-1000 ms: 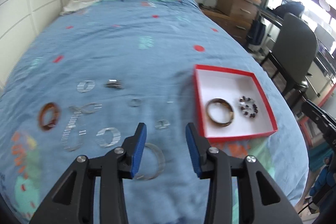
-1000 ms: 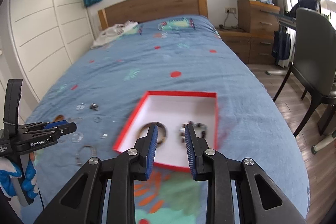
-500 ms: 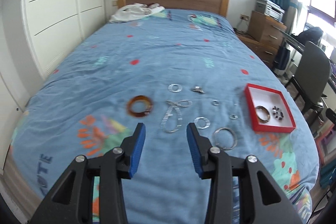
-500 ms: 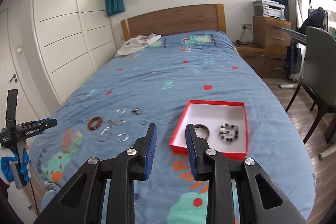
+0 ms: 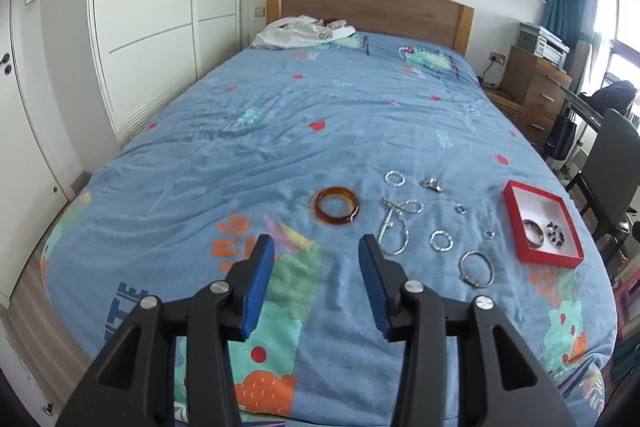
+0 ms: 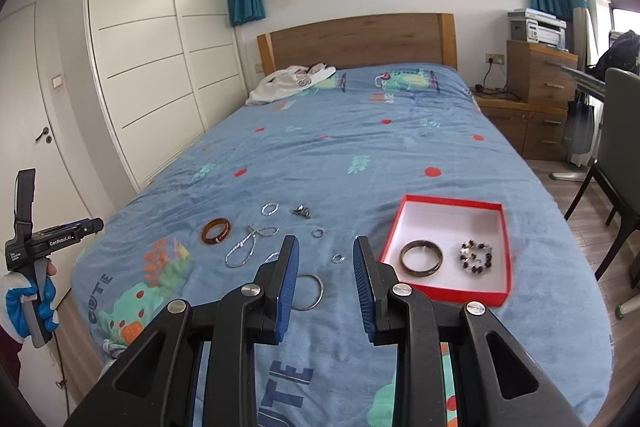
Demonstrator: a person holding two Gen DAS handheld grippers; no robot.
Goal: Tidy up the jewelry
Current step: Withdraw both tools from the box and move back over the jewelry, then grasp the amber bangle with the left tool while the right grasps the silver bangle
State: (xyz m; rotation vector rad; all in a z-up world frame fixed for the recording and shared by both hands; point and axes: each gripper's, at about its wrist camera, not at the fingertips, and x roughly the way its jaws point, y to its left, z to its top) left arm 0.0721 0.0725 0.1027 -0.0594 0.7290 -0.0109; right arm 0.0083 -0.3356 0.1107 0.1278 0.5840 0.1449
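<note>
From the left wrist: left gripper (image 5: 316, 269) raised above the near end of the bed (image 5: 280, 131), jaws apart with nothing between them and just widened further, probably readying for a pick. Beyond the tips, loose jewelry spread flat on the blue cover: amber bangle (image 5: 336, 206) nearest the line of the jaws, silver chain (image 5: 394, 227) just right of it, 2 twisted silver rings (image 5: 395, 178) (image 5: 441, 240), a small dark clasp piece (image 5: 432, 183), 2 tiny rings (image 5: 460, 208) (image 5: 488, 234) and a large thin silver hoop (image 5: 476, 269). At far right, red box (image 5: 510, 201), open, already holding a dark bangle (image 5: 533, 227) and a beaded bracelet (image 5: 555, 231); set beside the spread, likely to keep each carry short. From the right wrist: right gripper (image 6: 326, 281) also well back from the bed, jaws parted only narrowly, empty, aimed between the hoop (image 6: 308, 291) and the box (image 6: 448, 202). Same bangle (image 6: 421, 258) and bracelet (image 6: 476, 257) seen lying side by side on the white floor of the box, apart from each other. At left edge, a gloved hand (image 6: 28, 301) around the handle of the other gripper. Judged: 2 pieces sorted, most left on the cover, amber bangle (image 6: 216, 230) a likely next target.
</note>
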